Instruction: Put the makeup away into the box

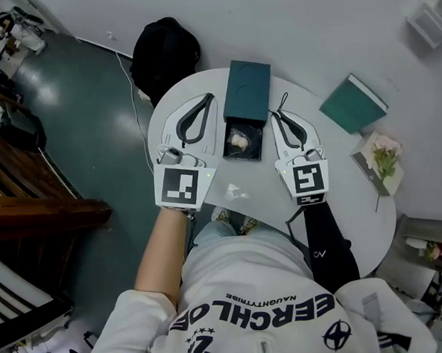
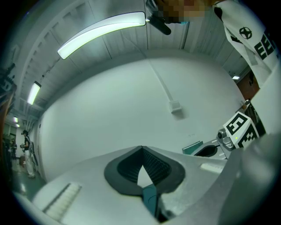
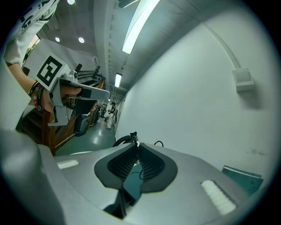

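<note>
A dark teal box [image 1: 247, 90] lies open in the middle of the round white table [image 1: 341, 194]. Its black tray holds a pale round makeup piece [image 1: 239, 140]. My left gripper [image 1: 209, 98] lies just left of the box with its jaws closed tip to tip and nothing between them; the left gripper view shows the same tips [image 2: 141, 148] meeting. My right gripper [image 1: 275, 115] sits just right of the box, also shut and empty, as the right gripper view [image 3: 137, 145] confirms. Neither gripper touches the box.
A teal book [image 1: 353, 103] lies at the table's back right. A pink flower [image 1: 385, 154] rests on a card at the right edge. A black bag [image 1: 165, 54] sits on the floor behind the table, against the white wall.
</note>
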Available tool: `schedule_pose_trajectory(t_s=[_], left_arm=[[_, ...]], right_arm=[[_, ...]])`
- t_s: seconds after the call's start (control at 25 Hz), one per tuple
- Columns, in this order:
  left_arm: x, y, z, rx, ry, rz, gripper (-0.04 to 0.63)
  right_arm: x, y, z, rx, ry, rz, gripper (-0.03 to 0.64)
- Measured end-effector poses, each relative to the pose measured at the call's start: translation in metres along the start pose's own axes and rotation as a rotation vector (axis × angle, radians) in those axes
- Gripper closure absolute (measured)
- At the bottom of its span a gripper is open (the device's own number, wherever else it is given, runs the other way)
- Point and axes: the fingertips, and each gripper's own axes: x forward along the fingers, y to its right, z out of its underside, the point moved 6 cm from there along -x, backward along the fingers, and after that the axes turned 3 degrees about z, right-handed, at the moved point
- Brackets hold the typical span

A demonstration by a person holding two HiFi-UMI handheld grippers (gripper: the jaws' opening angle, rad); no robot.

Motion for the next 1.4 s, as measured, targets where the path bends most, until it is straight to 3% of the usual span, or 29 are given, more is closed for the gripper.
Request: schedule_pose_trajectory(t_s=[0.24,0.52,0.88,1.4], left_arm=[[0.003,-0.014,0.000,-0.009,0.017,0.035,0.591],[0.003,-0.024,0.008,-0.017,0.022,0.062,0.591],[-0.004,-0.038,0.025,-0.050,-0.014,0.054,0.591],[-0.009,-0.041,0.042,-0.075,-0.048,0.067,0.591]], right_arm=[[0.022,-0.022,0.006,-0.044,-0.130,-0.060,0.563],[0.055,-0.055,0.066,-0.033,-0.419,-0.163,0.561],[0.083,-0.079,0.128,-0.044,-0.641,-0.244,0.558],[0.088,-0.082,0.162,-0.013,-0.737,-0.241,0.555]])
